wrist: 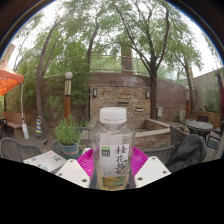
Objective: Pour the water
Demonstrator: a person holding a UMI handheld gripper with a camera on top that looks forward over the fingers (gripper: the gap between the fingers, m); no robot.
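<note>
A clear plastic bottle (112, 148) with a white cap and a green and white label with dark characters stands upright between my fingers. My gripper (112, 163) is shut on the bottle, with the pink pads (87, 160) pressed against both its sides at label height. The bottle appears lifted, its lower end hidden at the bottom of the gripper view. Pale liquid shows in its lower part.
An outdoor courtyard lies beyond: a brick wall (125, 95) with tall trees behind, a potted plant (67, 133) to the left, round tables and chairs (200, 130) to the right, an orange parasol (8, 78) far left.
</note>
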